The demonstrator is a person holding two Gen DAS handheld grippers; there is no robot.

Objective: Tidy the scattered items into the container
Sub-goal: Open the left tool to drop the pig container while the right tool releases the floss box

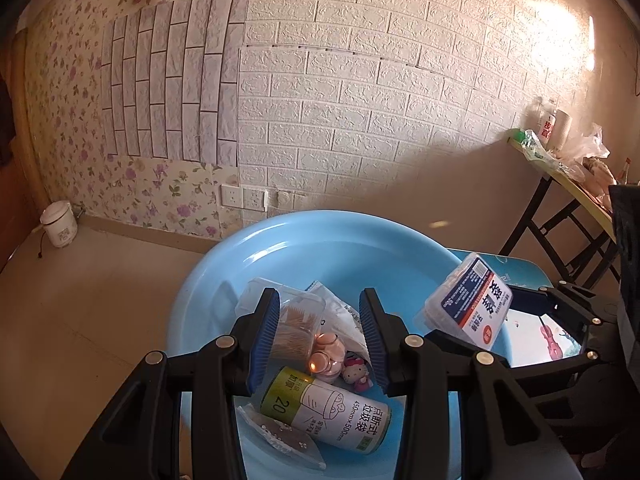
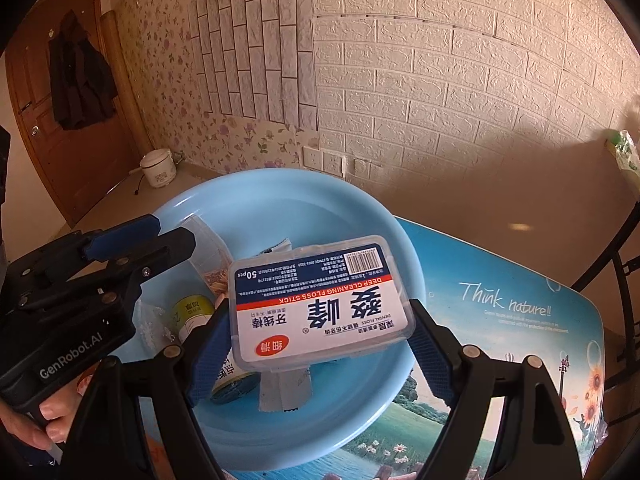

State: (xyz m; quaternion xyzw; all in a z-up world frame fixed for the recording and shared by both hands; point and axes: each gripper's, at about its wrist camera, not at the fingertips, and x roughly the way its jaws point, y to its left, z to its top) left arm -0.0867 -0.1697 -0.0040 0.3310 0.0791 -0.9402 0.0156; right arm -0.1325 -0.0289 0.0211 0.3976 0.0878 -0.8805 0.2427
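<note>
Above the blue basin (image 2: 404, 276), right hand-held gripper (image 2: 320, 352) grasps the dental floss box (image 2: 320, 300); lower before releasing; left hand-held gripper (image 1: 320, 336) hovers nearly closed, holding nothing.

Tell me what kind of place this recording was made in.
Most likely a lived-in room of a home. Floral wallpaper covers the wall, a rice cooker sits on the floor, and a jacket hangs on a wooden door.
</note>
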